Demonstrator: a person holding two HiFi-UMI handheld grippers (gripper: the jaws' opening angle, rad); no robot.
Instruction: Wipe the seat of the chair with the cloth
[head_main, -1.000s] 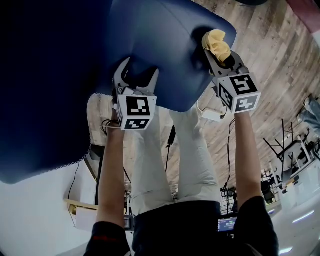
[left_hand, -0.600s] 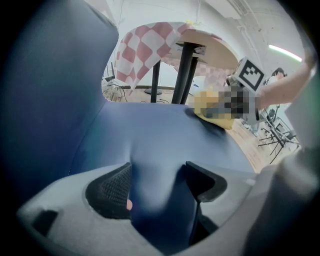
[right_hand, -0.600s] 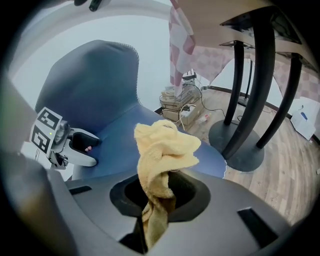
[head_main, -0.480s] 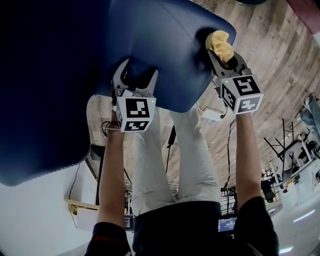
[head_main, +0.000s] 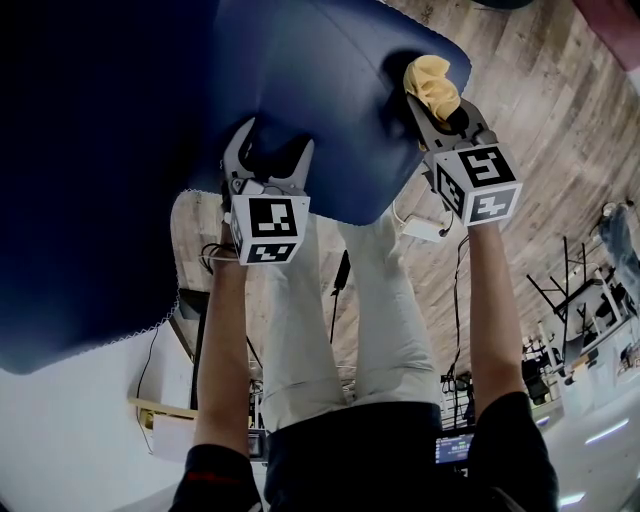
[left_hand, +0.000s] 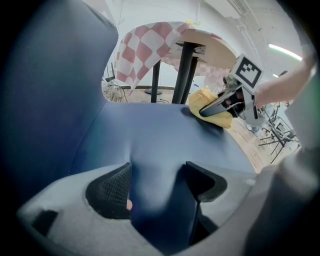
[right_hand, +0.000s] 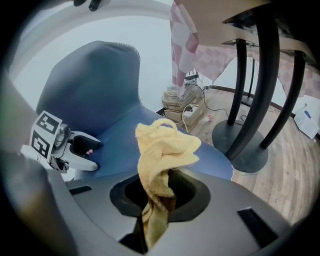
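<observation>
Two hand-held grippers are on the chair, w/ only the right one carrying anything.

Head view: we see the right hand-held gripper (head_main: 438, 100) clamped on the yellow cloth (head_main: 431, 80), which sits at the far right corner of the blue seat (head_main: 330, 90), close to its edge. The left hand-held gripper (head_main: 271, 152) rests at the near edge of the seat, jaws spread wide, nothing gripped. The wood floor (head_main: 540, 120) shows to the right.

Left gripper view: its jaws stand apart and the seat cushion (left_hand: 150, 135) bulges up between them; we read that as pressing down, not pinching. The cloth (left_hand: 199, 98) lies far right of it, touching the seat under the right hand-held gripper (left_hand: 226, 102).

Right gripper view: the jaws are closed on the cloth's lower part (right_hand: 162, 145), and the bunched rest sticks out past the tips. Its long axis runs along the gripper's own axis, pointing far. The seat (right_hand: 120, 135) spreads left of the cloth toward the left hand-held gripper (right_hand: 75, 145). A worktop on dark legs (right_hand: 240, 75) w/ a checked tablecloth (right_hand: 182, 45) stands beyond.

We judge the bare seat lies mostly left and near of the cloth, so the stroke should go leftward, w/ the right hand-held gripper doing it.
</observation>
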